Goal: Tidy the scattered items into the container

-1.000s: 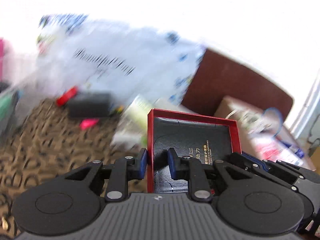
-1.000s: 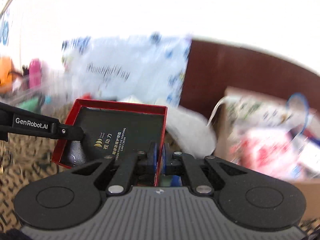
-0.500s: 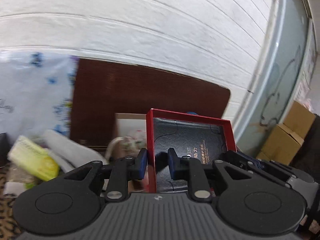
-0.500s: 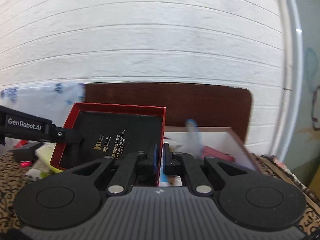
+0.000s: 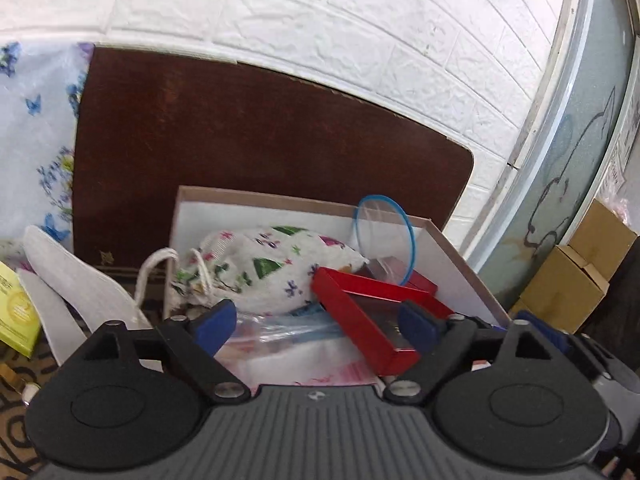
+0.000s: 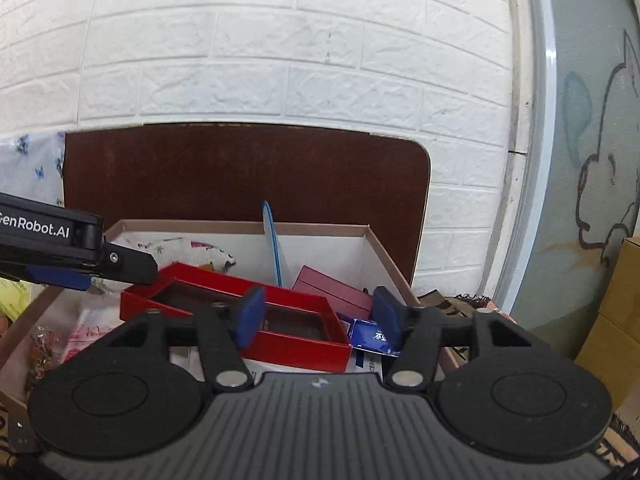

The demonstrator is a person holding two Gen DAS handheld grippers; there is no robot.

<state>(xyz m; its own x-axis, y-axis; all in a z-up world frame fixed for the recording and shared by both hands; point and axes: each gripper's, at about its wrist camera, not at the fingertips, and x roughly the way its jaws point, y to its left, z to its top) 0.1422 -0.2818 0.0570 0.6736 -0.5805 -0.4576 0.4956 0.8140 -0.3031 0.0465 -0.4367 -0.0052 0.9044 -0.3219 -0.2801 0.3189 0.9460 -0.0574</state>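
The red tray-like box (image 6: 240,312) with a dark insert lies tilted inside the cardboard container (image 6: 372,240), on top of other items. In the left wrist view the same red box (image 5: 360,316) rests near the right fingertip. My left gripper (image 5: 316,322) has its jaws opening, and neither pad presses the box. My right gripper (image 6: 318,314) hovers over the container with its jaws opening; the box's right end lies below the left pad, free of it. The left gripper's arm (image 6: 76,252) reaches in from the left in the right wrist view.
The container (image 5: 184,216) also holds a floral drawstring pouch (image 5: 272,268), a blue-rimmed clear disc (image 5: 384,232), a pink-red box (image 6: 332,292), a blue packet (image 6: 372,338) and plastic bags. A brown headboard (image 5: 240,140) stands behind. White insoles (image 5: 72,280) and a yellow-green pack (image 5: 14,312) lie at the left.
Both grippers carried the red box rightward from the patterned surface to over the cardboard container, then opened. The box has dropped flat into the container.
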